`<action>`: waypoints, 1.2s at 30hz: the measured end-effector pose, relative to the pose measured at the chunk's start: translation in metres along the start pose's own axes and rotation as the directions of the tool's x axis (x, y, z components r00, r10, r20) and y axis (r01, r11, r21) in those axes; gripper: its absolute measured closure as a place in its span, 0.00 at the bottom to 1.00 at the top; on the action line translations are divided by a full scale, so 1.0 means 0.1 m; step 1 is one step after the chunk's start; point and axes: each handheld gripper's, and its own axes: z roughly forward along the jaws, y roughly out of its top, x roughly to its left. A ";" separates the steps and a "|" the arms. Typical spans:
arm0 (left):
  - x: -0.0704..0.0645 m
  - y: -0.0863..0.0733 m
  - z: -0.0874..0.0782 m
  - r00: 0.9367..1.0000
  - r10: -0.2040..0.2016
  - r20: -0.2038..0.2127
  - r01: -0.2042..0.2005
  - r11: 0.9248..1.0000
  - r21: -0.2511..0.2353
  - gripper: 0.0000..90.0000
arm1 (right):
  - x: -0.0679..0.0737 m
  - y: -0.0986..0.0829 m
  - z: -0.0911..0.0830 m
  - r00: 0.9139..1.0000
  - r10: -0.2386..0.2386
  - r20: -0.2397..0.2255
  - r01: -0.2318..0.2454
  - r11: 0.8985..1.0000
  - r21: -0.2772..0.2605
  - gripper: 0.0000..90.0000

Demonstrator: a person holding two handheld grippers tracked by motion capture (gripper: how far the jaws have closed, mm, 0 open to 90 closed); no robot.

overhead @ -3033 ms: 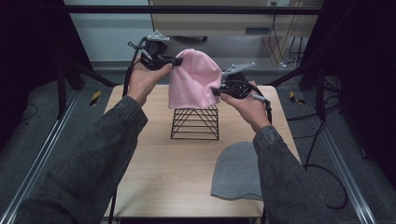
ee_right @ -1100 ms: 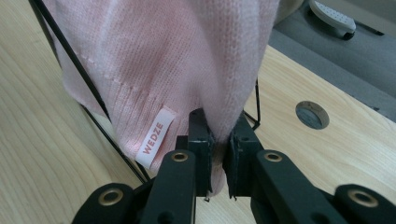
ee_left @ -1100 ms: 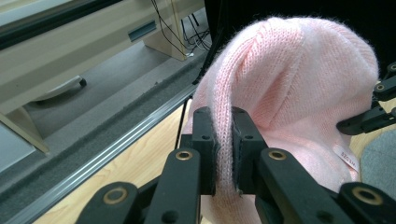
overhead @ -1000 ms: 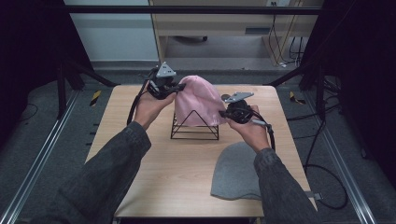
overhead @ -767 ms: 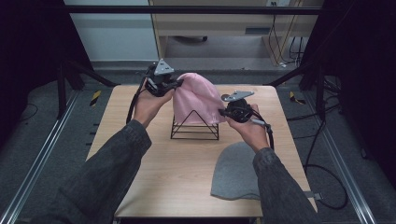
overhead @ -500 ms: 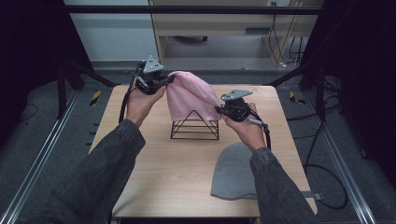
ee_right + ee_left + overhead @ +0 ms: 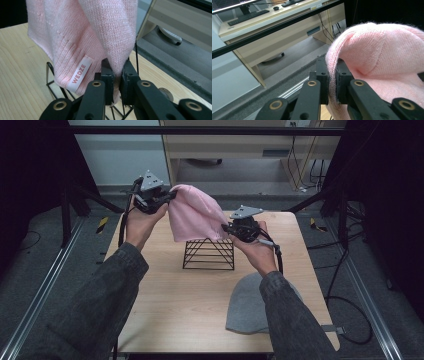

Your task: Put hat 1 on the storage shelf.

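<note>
The soft pink knitted beanie hangs in the air between the 2 tongs, above the black wire stand shaped like a triangle that sits on the far middle of the wooden table. The left tongs are closed on the far-left edge of the beanie, with a fold of the knit pressed between the 2 black jaws, as the left gripper view shows. The right tongs are closed on the near-right lower edge, just beside the white WEDZE label. The left hold is higher and farther, so the long axis of the beanie runs down from far left to near right. The stand is directly below the hat, nearer to the right tongs. A grey knitted beanie lies flat on the near right of the table.
</note>
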 end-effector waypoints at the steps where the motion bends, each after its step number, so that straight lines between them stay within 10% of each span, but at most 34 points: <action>1: 0.01 0.00 0.00 1.000 -0.004 0.000 0.004 1.000 -0.001 0.93 | 0.00 0.00 0.01 1.000 -0.001 -0.001 0.001 1.000 -0.002 0.92; 29: -0.63 -0.28 0.22 0.985 0.063 0.160 -0.074 0.995 0.069 0.92 | -0.09 -0.54 0.05 1.000 -0.008 0.008 0.007 0.990 0.144 0.92; 36: -0.69 -0.33 0.26 0.976 0.040 0.216 -0.066 0.991 0.113 0.92 | -0.07 -0.62 -0.01 0.999 0.023 -0.027 -0.017 0.979 0.201 0.75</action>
